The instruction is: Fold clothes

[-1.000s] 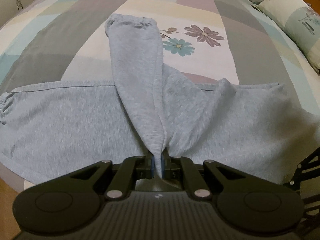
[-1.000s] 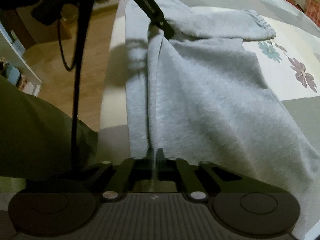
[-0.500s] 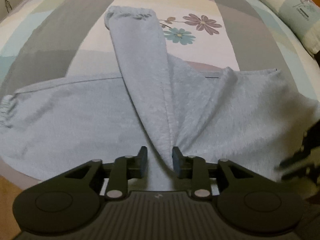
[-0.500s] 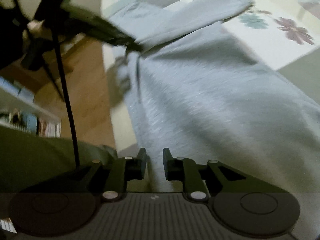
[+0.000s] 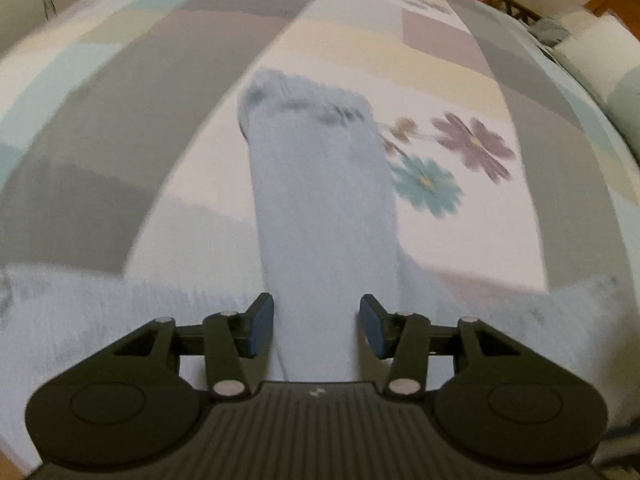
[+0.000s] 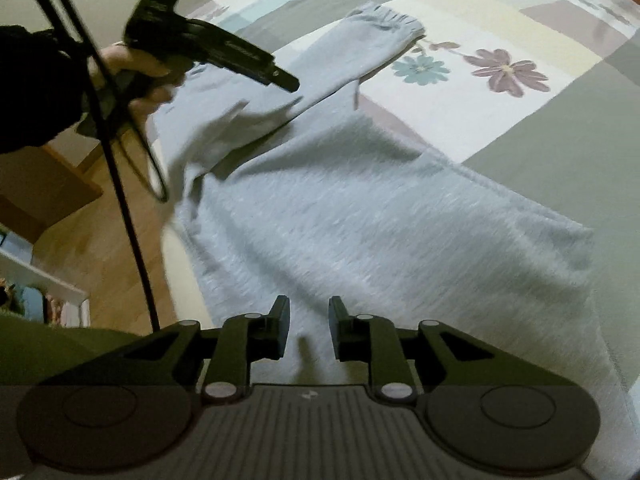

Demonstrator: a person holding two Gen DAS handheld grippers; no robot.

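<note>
Grey sweatpants [image 6: 380, 208] lie on the bed, one leg [image 5: 320, 200] folded across the rest, its gathered cuff [image 5: 304, 96] pointing away from me. My left gripper [image 5: 316, 312] hovers over that folded leg. Its jaws are opening, the cloth lies below them and the blue pads do not press it. In the right wrist view a hand [image 6: 132, 60] holds the left gripper [image 6: 286, 80] above the folded leg. My right gripper [image 6: 309, 312] is above the pants near the bed's edge, jaws opening a little, nothing pinched between them.
The patchwork bed cover [image 5: 460, 80] with printed flowers [image 5: 472, 148] stretches beyond the pants. A pillow [image 5: 600, 52] lies at the far right. Left of the bed are wooden floor [image 6: 100, 240], a low shelf [image 6: 36, 280] and a hanging black cable [image 6: 128, 220].
Both grippers have let go of the grey cloth and their jaws have parted. The left one has moved forward over the folded leg. The right one has rolled and drawn back slightly.
</note>
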